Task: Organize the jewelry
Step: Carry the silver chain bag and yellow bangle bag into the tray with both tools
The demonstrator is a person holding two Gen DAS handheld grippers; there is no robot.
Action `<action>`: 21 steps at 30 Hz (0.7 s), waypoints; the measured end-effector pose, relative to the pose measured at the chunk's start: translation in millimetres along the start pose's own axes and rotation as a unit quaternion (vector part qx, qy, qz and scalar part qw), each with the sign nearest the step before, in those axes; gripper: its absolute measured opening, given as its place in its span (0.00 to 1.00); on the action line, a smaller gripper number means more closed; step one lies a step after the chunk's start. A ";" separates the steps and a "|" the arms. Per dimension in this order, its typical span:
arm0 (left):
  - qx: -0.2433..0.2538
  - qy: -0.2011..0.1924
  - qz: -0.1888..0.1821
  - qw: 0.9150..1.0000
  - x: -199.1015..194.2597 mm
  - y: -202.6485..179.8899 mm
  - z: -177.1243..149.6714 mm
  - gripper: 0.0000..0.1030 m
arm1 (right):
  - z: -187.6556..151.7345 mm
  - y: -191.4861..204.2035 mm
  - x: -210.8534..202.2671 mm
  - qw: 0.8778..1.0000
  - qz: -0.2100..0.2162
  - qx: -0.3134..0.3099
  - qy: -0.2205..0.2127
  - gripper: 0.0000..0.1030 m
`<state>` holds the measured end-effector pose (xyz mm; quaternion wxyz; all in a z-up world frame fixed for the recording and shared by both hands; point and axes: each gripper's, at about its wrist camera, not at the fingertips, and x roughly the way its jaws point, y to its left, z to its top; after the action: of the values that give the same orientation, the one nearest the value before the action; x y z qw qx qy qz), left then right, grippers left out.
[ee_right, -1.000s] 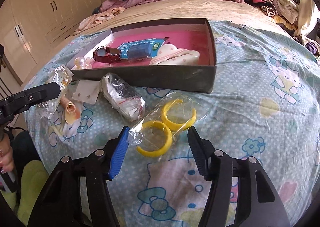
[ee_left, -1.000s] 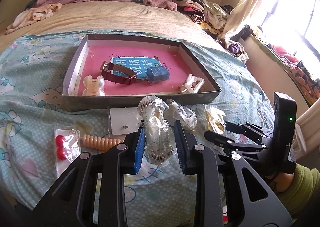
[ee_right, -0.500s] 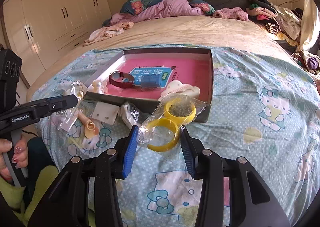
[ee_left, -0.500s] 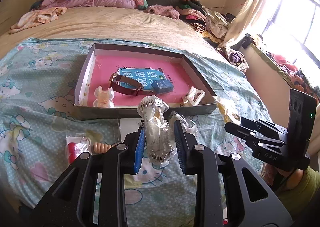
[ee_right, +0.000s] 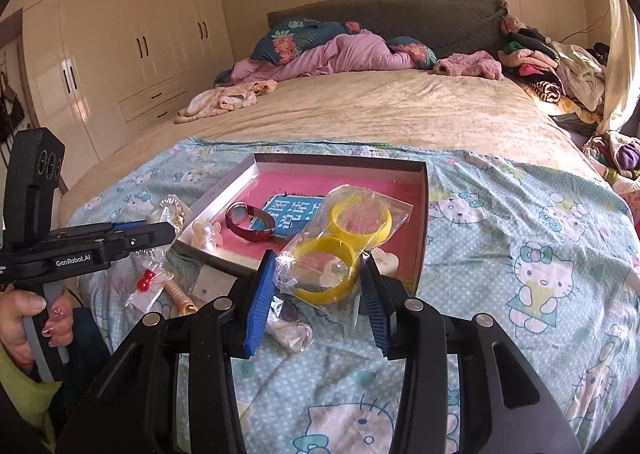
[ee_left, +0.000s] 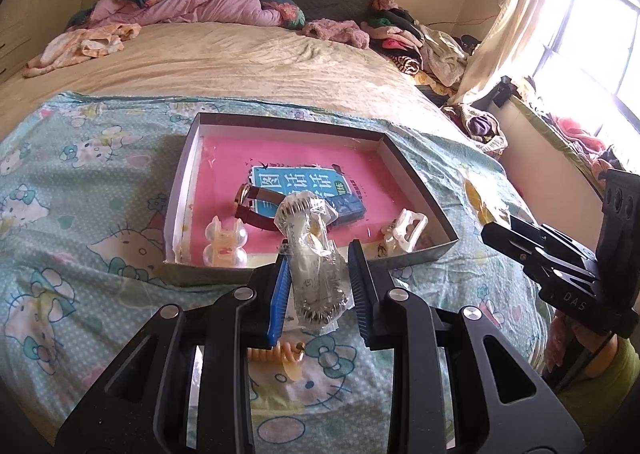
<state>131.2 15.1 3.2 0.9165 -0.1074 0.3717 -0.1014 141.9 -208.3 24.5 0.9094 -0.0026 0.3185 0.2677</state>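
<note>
Crinkly bag of yellow bangles (ee_right: 340, 250) pinched in right claw (ee_right: 318, 290), slim bag of silver jewelry (ee_left: 316, 266) in left claw (ee_left: 318, 286), both aloft just before box (ee_left: 416, 189); light, slippery film, bangles stiff inside, so best gripped across contents.

Strong daylight comes from the window (ee_left: 592, 33) on my right side and burns it to plain white, with glare on the curtain (ee_left: 516, 13). The bed (ee_left: 248, 61) is evenly bright and shadows are soft. My fisheye views bend everything near the edges, and the corners go black. Focus is sharp enough.
</note>
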 end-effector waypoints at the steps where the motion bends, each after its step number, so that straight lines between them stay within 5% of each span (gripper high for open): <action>1: 0.000 0.000 0.001 1.000 2.4 0.2 2.4 0.20 | 1.9 -1.3 1.2 1.000 0.000 0.000 -0.002 0.39; 21: 0.014 0.023 0.003 1.000 50.0 -9.6 21.9 0.20 | 31.9 -25.2 31.1 1.000 -0.024 -0.012 -0.011 0.39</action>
<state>180.8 -4.7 -11.9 0.9093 -0.0906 0.3920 -0.1062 193.0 -209.2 27.7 0.9189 -0.0184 0.3051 0.2495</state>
